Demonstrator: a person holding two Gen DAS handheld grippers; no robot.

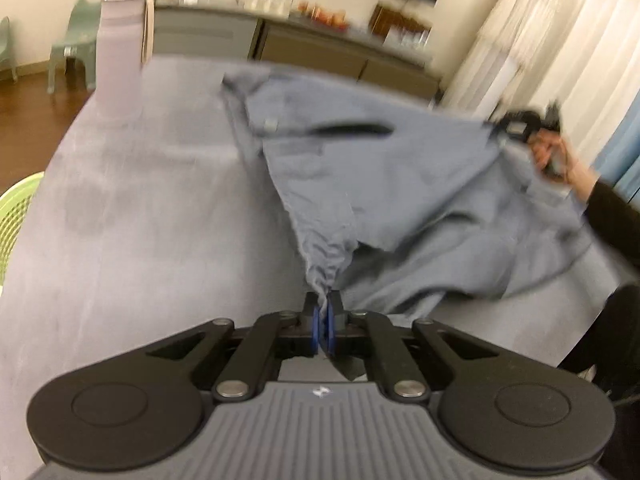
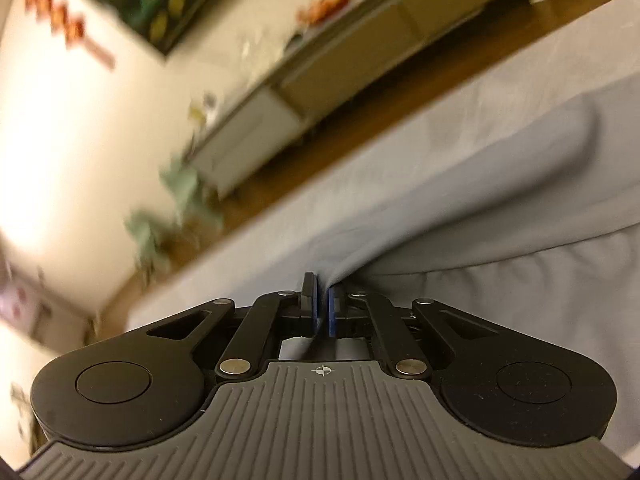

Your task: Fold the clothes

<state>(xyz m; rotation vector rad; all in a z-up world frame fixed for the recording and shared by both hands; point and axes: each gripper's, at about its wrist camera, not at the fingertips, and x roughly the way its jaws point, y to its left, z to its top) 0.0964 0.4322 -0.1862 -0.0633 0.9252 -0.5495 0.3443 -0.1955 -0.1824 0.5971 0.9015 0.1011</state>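
Observation:
A blue-grey garment hangs stretched above the grey-covered table. My left gripper is shut on a bunched corner of it at the near side. My right gripper shows in the left wrist view at the far right, held by a hand, gripping the garment's other corner. In the right wrist view my right gripper is shut on a taut fold of the garment, which runs up and to the right. The view is tilted and blurred.
A pale folded stack stands at the table's far left corner. A green basket sits off the left edge. Green chairs, a long cabinet and curtains lie beyond. The person's dark sleeve is at right.

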